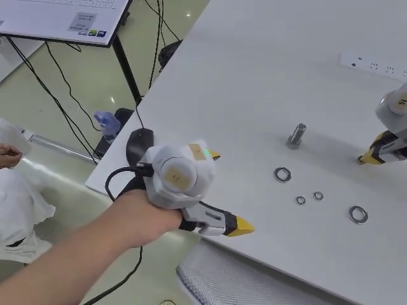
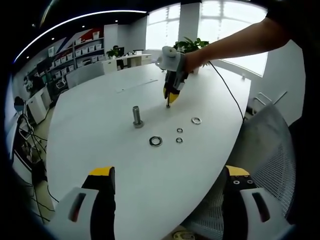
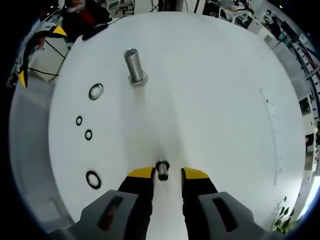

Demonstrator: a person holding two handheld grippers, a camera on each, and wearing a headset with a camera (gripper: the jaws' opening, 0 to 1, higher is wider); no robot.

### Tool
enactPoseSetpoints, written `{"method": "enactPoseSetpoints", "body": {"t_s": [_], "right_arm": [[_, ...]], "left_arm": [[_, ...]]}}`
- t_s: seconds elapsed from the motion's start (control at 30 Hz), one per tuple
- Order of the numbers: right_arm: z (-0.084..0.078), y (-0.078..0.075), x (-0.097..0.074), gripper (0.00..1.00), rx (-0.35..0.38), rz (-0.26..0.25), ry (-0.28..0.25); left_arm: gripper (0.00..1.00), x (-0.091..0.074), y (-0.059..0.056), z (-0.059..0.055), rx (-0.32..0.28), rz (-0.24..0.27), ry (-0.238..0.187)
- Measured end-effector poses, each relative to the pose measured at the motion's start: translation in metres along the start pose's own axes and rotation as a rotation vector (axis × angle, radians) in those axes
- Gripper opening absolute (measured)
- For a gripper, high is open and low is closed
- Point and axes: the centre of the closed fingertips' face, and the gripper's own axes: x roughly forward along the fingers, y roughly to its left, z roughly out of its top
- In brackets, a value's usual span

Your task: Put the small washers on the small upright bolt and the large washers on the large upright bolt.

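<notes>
The small upright bolt [image 3: 161, 169] stands between the right tool's [image 3: 168, 173] parted, released tips; left tool [image 2: 169, 171] gapes wide, empty.

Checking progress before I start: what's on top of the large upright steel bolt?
Nothing: the large upright steel bolt stands bare. All four steel washers lie flat on the white table. Under its base cannot be seen.
</notes>
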Motion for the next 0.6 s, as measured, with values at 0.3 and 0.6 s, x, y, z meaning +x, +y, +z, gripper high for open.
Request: {"method": "enactPoseSetpoints", "body": {"t_s": [0.3, 0.6], "right_arm": [[0.013, -0.006, -0.010, 0.24, -0.040, -0.007, -0.020], [0.046, 0.025, -0.024, 0.25, -0.110, 0.006, -0.076]], "left_arm": [[0.88, -0.001, 0.000, 0.001, -0.002, 0.002, 0.001], [0.87, -0.005, 0.000, 0.002, 0.009, 0.011, 0.006]]}}
